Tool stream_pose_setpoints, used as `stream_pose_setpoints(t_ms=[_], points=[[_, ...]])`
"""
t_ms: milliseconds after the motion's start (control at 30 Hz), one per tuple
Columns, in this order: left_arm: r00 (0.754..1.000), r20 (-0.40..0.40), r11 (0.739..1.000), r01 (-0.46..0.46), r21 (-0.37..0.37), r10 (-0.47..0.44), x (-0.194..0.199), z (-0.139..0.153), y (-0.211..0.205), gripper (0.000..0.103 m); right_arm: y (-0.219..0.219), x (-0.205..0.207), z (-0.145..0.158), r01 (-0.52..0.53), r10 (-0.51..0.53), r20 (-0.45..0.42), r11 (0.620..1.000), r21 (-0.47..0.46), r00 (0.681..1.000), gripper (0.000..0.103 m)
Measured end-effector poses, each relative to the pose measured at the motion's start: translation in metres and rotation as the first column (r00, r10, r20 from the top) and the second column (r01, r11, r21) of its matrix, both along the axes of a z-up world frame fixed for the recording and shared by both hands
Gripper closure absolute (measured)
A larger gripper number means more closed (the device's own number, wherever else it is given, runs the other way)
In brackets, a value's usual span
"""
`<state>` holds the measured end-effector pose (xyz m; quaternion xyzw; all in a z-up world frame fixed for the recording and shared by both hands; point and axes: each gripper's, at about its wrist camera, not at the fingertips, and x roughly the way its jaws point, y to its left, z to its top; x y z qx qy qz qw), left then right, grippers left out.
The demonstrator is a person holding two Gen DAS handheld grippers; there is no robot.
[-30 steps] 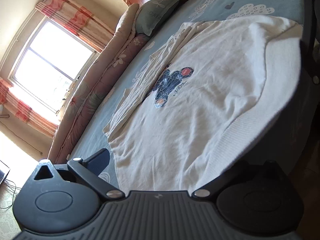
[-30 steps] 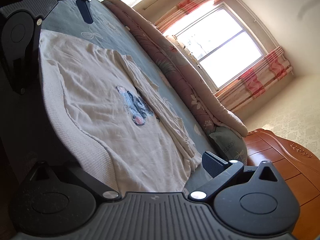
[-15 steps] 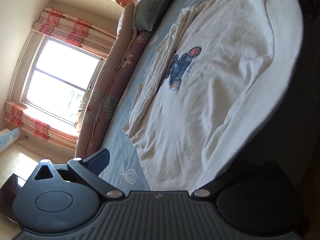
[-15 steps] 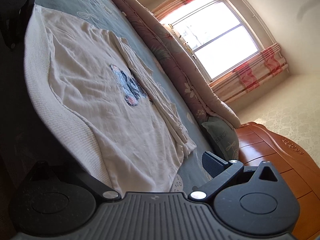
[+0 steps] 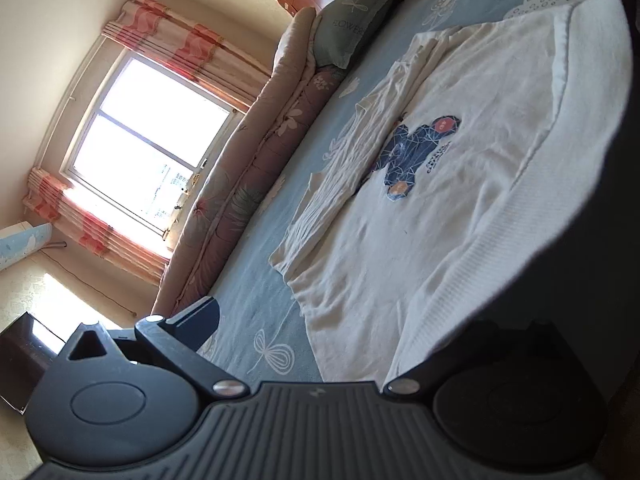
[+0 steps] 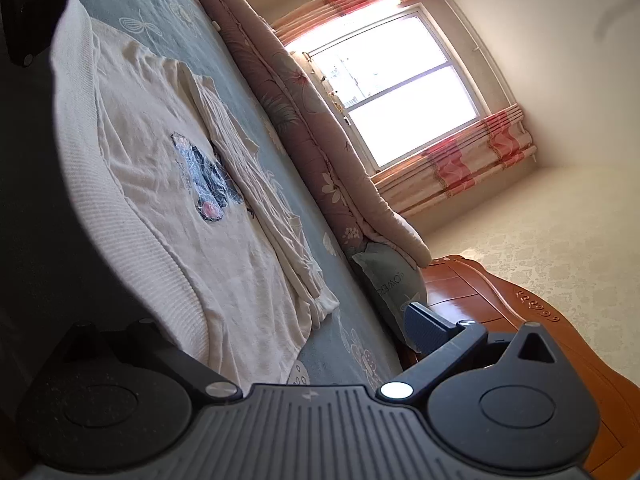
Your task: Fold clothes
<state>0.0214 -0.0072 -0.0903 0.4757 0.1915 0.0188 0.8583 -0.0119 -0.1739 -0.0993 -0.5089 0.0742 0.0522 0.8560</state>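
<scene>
A cream sweatshirt (image 5: pixel 460 208) with a blue bear print (image 5: pixel 416 156) lies flat on the blue bed sheet (image 5: pixel 260 292). Its ribbed hem (image 5: pixel 500 248) runs along the near bed edge, and a sleeve is bunched along its far side. My left gripper (image 5: pixel 352 332) is open at the hem's left end; its right finger is in shadow below the bed edge. The right wrist view shows the same sweatshirt (image 6: pixel 160 152) and hem (image 6: pixel 104 220). My right gripper (image 6: pixel 272 332) is open at the hem's other end, nothing between its fingers. The left gripper (image 6: pixel 24 20) shows dark at the top left.
A rolled floral quilt (image 5: pixel 248 184) lies along the far side of the bed under the window (image 5: pixel 140 152). A green pillow (image 5: pixel 348 32) leans on the wooden headboard (image 6: pixel 520 320). The space below the bed edge is in deep shadow.
Both wrist views have swung along the hem, and each gripper has slid almost out of the other's view. The sweatshirt lies as before. Both grippers stay open.
</scene>
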Motion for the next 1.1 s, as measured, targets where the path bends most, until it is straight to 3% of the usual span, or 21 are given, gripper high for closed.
stream_pose_setpoints(t_ms=[433, 1100], points=[[0.999, 0.043, 1.000, 0.020, 0.012, -0.021, 0.028, 0.023, 0.005, 0.000, 0.008, 0.030, 0.010, 0.018, -0.010, 0.091, 0.996, -0.083, 0.996, 0.000], [0.998, 0.050, 0.999, 0.032, 0.034, -0.034, 0.129, 0.038, 0.014, 0.000, 0.015, 0.142, 0.028, 0.033, -0.024, 0.113, 0.996, -0.083, 0.993, 0.000]])
